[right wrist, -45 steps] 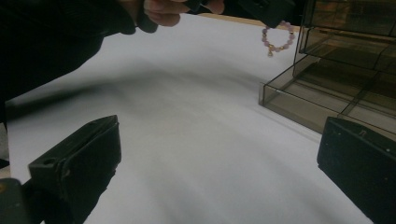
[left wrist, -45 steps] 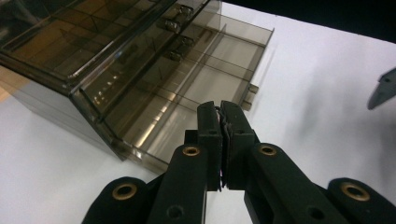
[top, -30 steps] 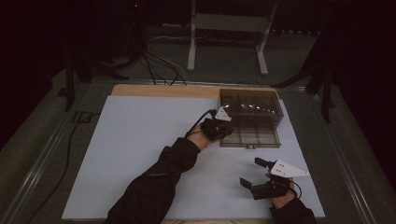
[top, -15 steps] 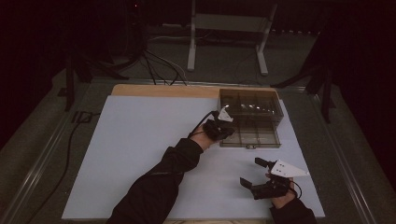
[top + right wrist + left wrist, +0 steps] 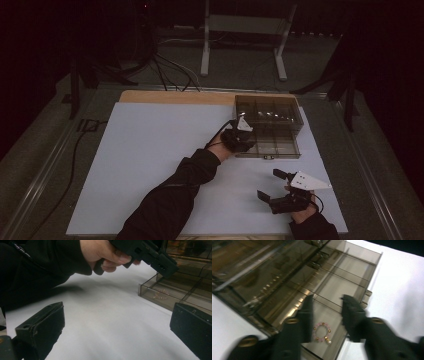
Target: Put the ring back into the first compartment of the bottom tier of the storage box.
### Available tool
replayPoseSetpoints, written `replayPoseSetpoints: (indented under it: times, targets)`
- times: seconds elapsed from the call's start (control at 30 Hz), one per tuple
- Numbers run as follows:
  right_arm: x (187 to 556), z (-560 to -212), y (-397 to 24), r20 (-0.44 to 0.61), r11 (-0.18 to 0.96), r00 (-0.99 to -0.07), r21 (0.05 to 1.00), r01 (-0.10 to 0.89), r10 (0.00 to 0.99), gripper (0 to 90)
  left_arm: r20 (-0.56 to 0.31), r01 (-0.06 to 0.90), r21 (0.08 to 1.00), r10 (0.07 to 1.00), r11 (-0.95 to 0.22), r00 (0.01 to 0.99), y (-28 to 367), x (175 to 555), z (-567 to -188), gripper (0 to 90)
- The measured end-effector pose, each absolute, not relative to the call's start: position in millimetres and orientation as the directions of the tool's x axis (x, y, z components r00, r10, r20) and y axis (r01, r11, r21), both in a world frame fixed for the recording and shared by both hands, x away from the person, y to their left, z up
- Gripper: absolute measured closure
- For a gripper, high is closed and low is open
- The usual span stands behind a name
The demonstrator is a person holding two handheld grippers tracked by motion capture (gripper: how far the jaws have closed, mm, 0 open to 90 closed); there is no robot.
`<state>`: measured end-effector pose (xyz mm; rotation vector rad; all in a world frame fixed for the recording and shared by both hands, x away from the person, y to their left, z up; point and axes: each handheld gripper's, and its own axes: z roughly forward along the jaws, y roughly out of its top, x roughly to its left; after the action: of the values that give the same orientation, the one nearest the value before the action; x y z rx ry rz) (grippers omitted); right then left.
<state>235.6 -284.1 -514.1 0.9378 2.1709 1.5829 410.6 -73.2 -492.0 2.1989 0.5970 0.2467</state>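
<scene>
A smoky clear drawer box (image 5: 270,111) stands at the table's back right with its divided drawer (image 5: 282,146) pulled out. My left gripper (image 5: 248,142) hovers over the drawer's near left corner. In the left gripper view, a pink bead bracelet (image 5: 322,332) with gold beads lies on the drawer floor (image 5: 332,292). It sits below the gap between my left gripper's (image 5: 327,298) jaws, untouched. Those jaws have just been opening and stand apart. My right gripper (image 5: 271,185) rests open near the front right, nothing between its jaws (image 5: 117,312). It looks toward the bracelet (image 5: 160,296).
A white sheet (image 5: 150,165) covers the table, with a wooden strip (image 5: 175,96) along its far edge. A metal stand (image 5: 240,45) and cables (image 5: 165,70) sit on the dark floor beyond. My left sleeve (image 5: 175,195) crosses the sheet's middle.
The left hand has edged slightly right at the drawer's corner. The right hand has stayed where it was.
</scene>
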Motion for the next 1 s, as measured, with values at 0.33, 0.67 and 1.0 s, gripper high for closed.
replayPoseSetpoints:
  times: [0.33, 0.67, 1.0]
  targets:
    - [236, -515, -284, 0.135, 0.185, -0.745, 0.926, 0.330, 0.654, 0.0, -0.015, 0.306, 0.773, 0.467, -0.556, 0.884, -65, 400, -480, 47.8]
    - [237, -516, -282, 0.135, 0.192, -0.744, 0.922, 0.336, 0.655, 0.0, -0.011, 0.306, 0.766, 0.464, -0.566, 0.886, -48, 392, -467, 21.9]
    - [238, -517, -283, 0.139, 0.190, -0.743, 0.921, 0.340, 0.655, 0.0, -0.081, 0.331, 0.768, 0.431, -0.548, 0.899, -28, 395, -453, 3.1]
